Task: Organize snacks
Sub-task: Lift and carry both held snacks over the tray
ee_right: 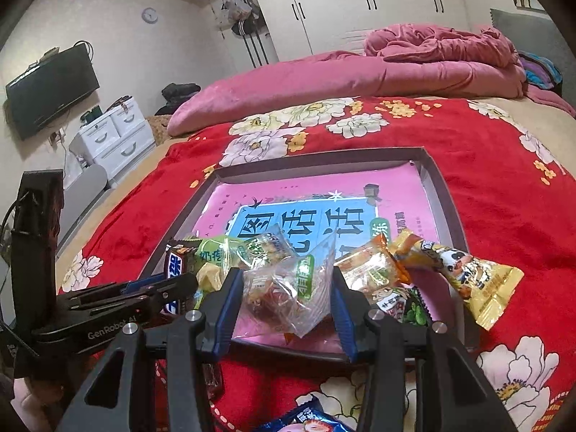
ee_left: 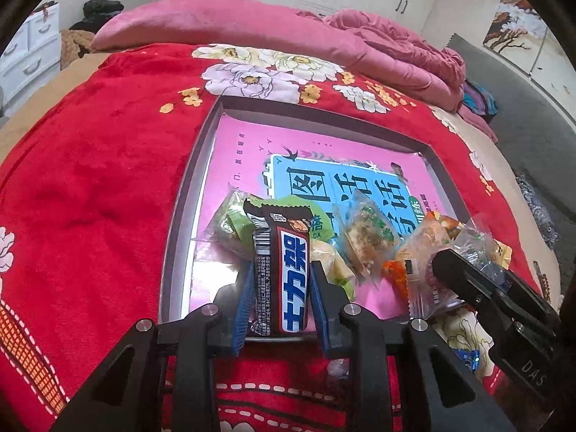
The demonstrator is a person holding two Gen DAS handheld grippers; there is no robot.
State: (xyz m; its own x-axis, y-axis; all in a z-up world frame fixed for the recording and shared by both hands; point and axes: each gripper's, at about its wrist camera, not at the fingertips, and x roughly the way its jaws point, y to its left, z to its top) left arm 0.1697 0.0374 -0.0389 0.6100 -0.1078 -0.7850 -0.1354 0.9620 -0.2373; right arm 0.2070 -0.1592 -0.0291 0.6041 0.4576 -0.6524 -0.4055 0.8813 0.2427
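Left hand-held gripper, chocolate bar clamped between its fingers.

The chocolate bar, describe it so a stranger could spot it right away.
On the red flowered blanket lies a shallow box with a pink lining. At its near edge the left claw grips the chocolate bar: the only dark brown wrapper, with bold white lettering on blue.
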